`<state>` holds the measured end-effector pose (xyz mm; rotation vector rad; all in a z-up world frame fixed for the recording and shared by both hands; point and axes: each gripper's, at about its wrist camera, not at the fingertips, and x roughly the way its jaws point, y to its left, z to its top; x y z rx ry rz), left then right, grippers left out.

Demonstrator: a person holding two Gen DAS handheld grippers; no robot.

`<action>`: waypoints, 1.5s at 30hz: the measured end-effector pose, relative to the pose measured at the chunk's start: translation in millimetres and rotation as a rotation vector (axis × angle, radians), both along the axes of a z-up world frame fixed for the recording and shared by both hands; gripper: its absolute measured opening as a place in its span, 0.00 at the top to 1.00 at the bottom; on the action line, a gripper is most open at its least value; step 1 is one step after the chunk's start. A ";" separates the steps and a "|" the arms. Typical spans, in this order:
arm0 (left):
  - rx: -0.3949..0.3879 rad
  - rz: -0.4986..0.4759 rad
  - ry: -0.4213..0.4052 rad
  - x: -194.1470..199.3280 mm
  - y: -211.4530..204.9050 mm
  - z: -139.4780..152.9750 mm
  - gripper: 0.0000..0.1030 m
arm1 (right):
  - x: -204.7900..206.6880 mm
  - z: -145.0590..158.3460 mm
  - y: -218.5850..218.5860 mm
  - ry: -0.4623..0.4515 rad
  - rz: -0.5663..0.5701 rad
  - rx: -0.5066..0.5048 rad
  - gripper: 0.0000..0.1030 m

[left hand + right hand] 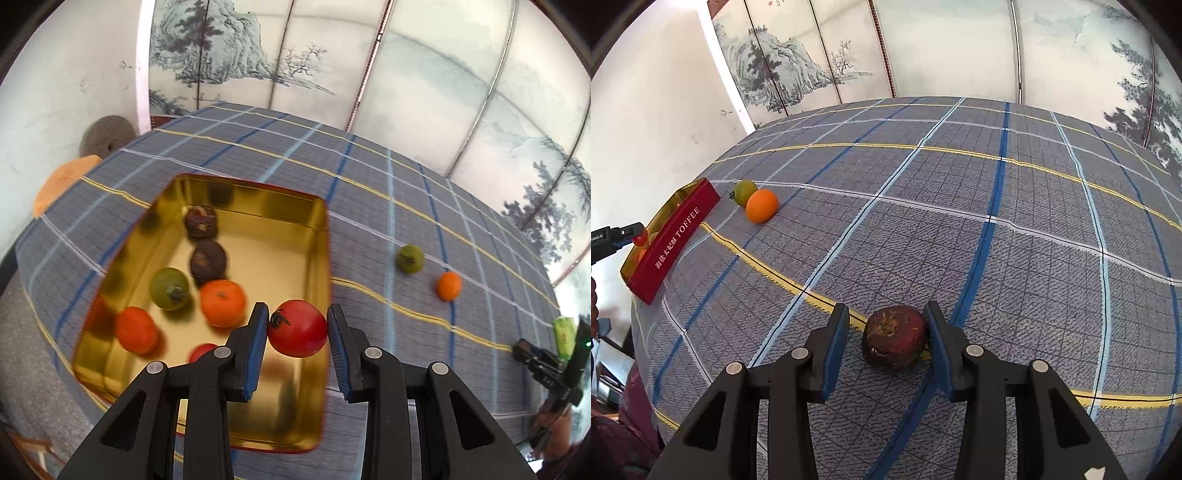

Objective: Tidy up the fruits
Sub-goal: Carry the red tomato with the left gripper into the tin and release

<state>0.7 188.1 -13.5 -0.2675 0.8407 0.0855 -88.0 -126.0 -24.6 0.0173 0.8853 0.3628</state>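
Note:
My left gripper [297, 328] is shut on a red tomato [297, 328] and holds it above the near right part of a gold tin box [255, 201]. The box holds two dark brown fruits [201, 220], a green tomato [170, 288], two oranges [222, 302] and a red fruit [202, 351]. On the cloth to its right lie a green tomato [410, 258] and a small orange [448, 285]. My right gripper [886, 334] is open around a dark red-brown fruit [894, 338] resting on the cloth; its right finger is close to the fruit, the left stands apart.
The table carries a grey plaid cloth [960, 221]. In the right wrist view the box shows its red TOFFEE side [676, 240] at far left, with the green tomato [744, 192] and orange [761, 205] beside it. A painted folding screen [406, 74] stands behind the table.

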 end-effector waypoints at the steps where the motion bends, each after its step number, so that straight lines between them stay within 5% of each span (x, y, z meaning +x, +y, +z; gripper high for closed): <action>1: 0.009 0.005 0.000 -0.7 3.0 -1.1 0.67 | -0.1 0.0 0.3 0.000 0.000 -0.003 0.61; 19: 0.095 0.047 0.042 0.4 35.3 -28.0 0.67 | -1.2 -0.4 8.2 -0.008 -0.001 -0.047 0.61; 45: 0.204 0.136 0.072 -3.1 57.2 -28.7 0.61 | -2.8 -1.1 14.6 -0.021 0.002 -0.093 0.67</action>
